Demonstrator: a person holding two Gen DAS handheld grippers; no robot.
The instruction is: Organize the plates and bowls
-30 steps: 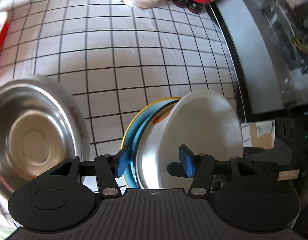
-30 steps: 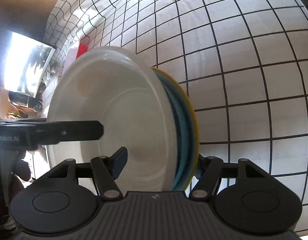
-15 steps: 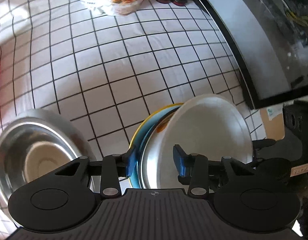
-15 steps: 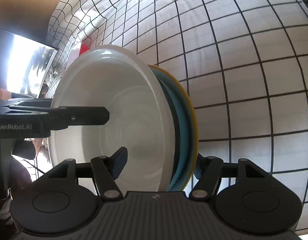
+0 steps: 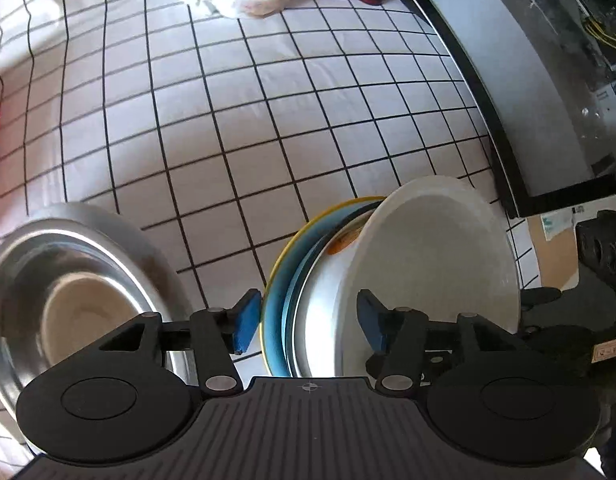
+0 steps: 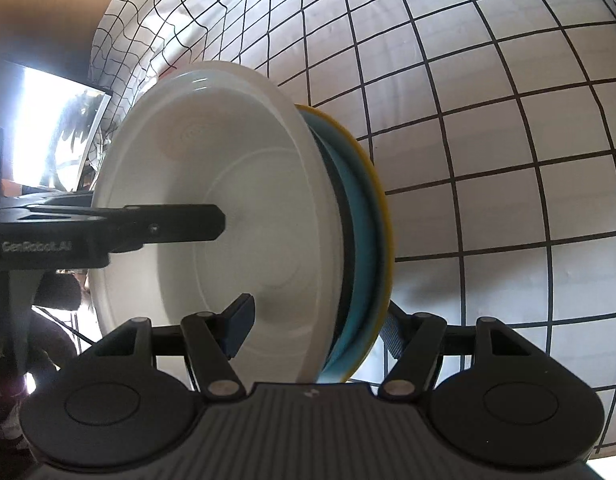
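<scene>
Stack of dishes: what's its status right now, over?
Right gripper clamped on the stack, held on edge. Left gripper straddling it, jaws just opening. Steel bowl alongside on the cloth, apart.

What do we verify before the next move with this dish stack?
1. Right gripper clamped across dish stack: ok.
2. Left gripper released: ok. Its jaws have just been opening and the stack's edge sits between the pads.
3. White bowl nested against blue plate: ok.
4. Steel bowl apart from the stack: ok.
5. Stack's lower edge resting on checked tablecloth: cannot tell.
</scene>
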